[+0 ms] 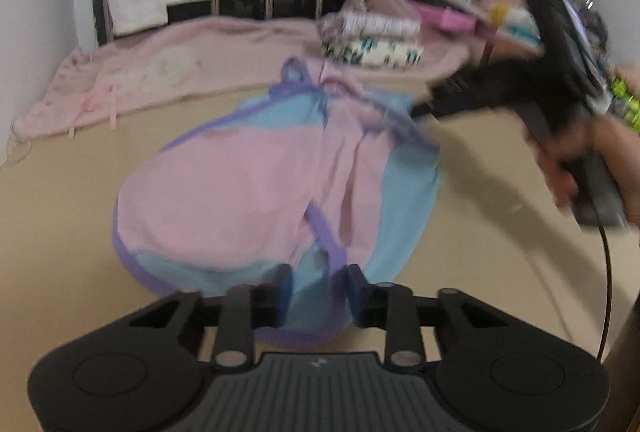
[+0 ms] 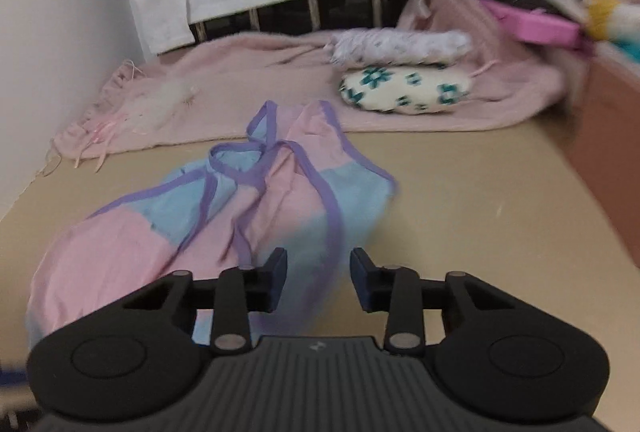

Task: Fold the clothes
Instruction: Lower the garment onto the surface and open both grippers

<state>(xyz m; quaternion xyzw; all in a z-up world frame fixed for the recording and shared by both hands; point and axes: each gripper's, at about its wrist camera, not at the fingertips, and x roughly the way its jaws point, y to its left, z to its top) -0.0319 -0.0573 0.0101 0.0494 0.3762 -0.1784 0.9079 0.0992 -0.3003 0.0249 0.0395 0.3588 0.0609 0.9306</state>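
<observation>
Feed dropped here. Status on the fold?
Left gripper and right gripper open, over the near hem. Garment rumpled, unfolded, on the table. Nothing in the way.

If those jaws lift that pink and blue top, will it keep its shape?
Probably not. The pink and blue top lies rumpled with loose purple straps, so it looks thin and floppy. It would likely sag and dangle, and seems light.

The tan tabletop (image 2: pixel 460 199) carries a pink-and-blue garment with purple trim (image 2: pixel 224 207) at its centre. At twelve o'clock lies a pink blanket (image 2: pixel 240 87), with two folded patterned cloths (image 2: pixel 404 87) stacked at one o'clock.
</observation>
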